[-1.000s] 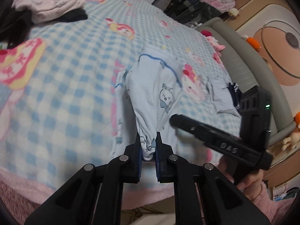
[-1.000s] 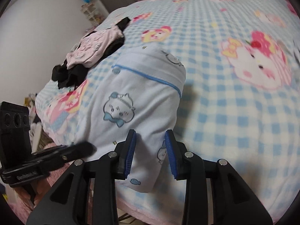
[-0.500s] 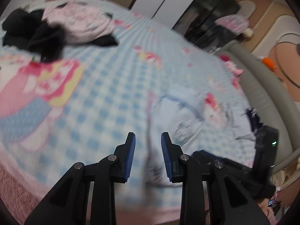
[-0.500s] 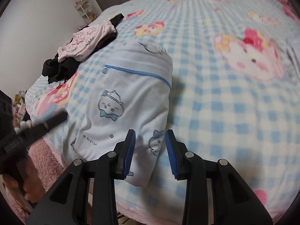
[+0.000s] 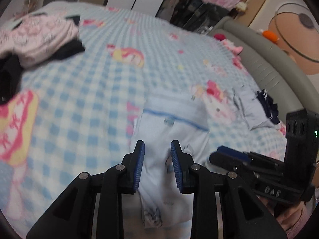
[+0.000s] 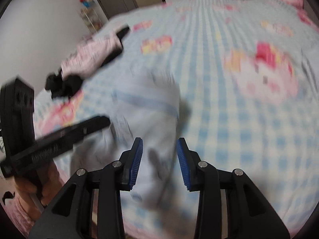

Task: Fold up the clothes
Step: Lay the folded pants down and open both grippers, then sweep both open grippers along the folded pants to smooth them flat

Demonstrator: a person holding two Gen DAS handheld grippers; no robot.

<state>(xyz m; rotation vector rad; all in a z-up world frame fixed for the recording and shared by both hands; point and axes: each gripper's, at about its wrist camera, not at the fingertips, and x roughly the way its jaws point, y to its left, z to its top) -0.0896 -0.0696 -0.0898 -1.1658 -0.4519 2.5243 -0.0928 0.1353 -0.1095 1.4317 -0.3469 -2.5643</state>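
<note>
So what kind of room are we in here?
Most likely a bedroom: a bed with a blue checked cartoon blanket, a padded grey headboard along its edge, and clothes lying on it, including a light blue pajama piece.

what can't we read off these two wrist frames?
- Light blue garment: near end hidden behind the left claw in the left wrist view.
- Garment print: smeared by motion blur in the right wrist view.
- Pink and black clothes pile: blurred and cut by the left edge, item count unclear.

The folded garment [image 5: 171, 131] lies on the bed [image 5: 83, 91] right ahead of the left gripper [image 5: 157, 165]; clothes pile [image 5: 35, 39] sits far off left, right gripper [image 5: 229, 155] just beside on the right.
</note>
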